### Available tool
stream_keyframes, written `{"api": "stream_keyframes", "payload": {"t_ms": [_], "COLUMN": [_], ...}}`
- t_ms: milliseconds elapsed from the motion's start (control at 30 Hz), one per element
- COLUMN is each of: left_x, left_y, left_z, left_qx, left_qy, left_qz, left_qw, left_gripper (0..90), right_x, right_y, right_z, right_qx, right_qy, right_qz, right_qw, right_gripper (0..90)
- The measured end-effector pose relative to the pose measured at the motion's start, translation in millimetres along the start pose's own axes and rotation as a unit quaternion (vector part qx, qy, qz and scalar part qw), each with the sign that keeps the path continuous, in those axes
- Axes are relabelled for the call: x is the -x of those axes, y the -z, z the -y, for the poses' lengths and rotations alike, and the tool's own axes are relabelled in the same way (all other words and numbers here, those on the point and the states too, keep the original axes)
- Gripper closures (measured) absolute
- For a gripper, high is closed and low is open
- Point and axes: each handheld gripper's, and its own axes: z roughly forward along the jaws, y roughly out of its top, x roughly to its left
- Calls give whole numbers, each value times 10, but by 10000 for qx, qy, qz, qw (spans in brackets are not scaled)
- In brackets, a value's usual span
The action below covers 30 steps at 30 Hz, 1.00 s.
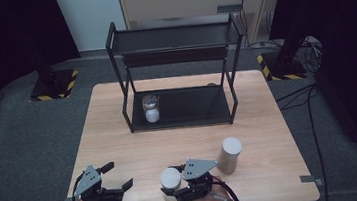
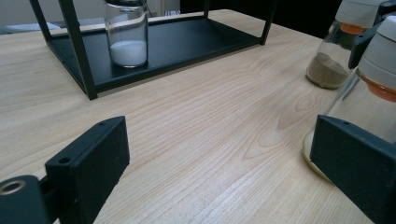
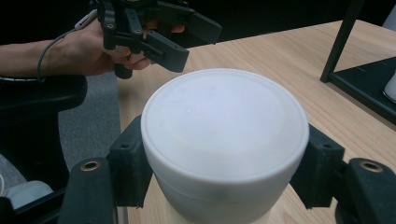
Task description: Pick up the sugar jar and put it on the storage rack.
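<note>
Nearest the camera, at the near edge of the table (image 1: 120,137), the right claw (image 1: 176,193) is clamped on the white cap of a spice jar (image 1: 170,180); in the right gripper view both pads sit flush against the cap's rim (image 3: 224,140). The jar stands near-centre, just left of a second capped jar (image 1: 229,155) holding brown powder. Left claw (image 1: 119,179) rests at the near left, jaws apart, nothing between them. Risk, as I judge it: the hold is on the cap alone, so a loose lid could turn or pull off on a lift and drop the glass body. The cap is smooth and round, so the pads may also slip. The neighbouring jar stands close enough to be knocked if the claw swings right. The black rack (image 1: 175,65) at the far side already holds a jar of white powder (image 1: 151,108) on its lower shelf; its uprights could catch a carried jar. Hard to read: the held jar's contents, hidden under cap and claw; the far right of the lower shelf, where something small is cut off.
</note>
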Motion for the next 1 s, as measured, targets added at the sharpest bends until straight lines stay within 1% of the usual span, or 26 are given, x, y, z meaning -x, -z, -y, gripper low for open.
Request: {"api": "stream_keyframes", "payload": {"t_ms": [100, 233, 467, 567, 833, 1000], "left_x": [0, 0, -1, -2, 0, -1], "left_y": [0, 1, 2, 2, 3, 2], "left_z": [0, 1, 1, 4, 1, 1], "left_qx": [-3, 0, 6, 15, 7, 8], "left_qy": [0, 0, -3, 4, -14, -9], "left_qz": [-1, 0, 1, 4, 9, 10], "left_qw": [10000, 10000, 10000, 10000, 10000, 10000], "left_gripper": [36, 36, 36, 37, 37, 37], "right_x": [-21, -34, -34, -27, 0, 46], "right_y": [0, 3, 0, 9, 47, 52], "right_z": [5, -13, -58, -74, -233, -344], "right_qx": [13, -16, -81, -32, 14, 32], "right_qy": [23, -8, -23, -42, -52, -130], "right_qz": [34, 66, 84, 93, 263, 375], "right_qw": [10000, 10000, 9999, 9999, 9996, 9992], "right_gripper": [334, 336, 337, 337, 337, 337]}}
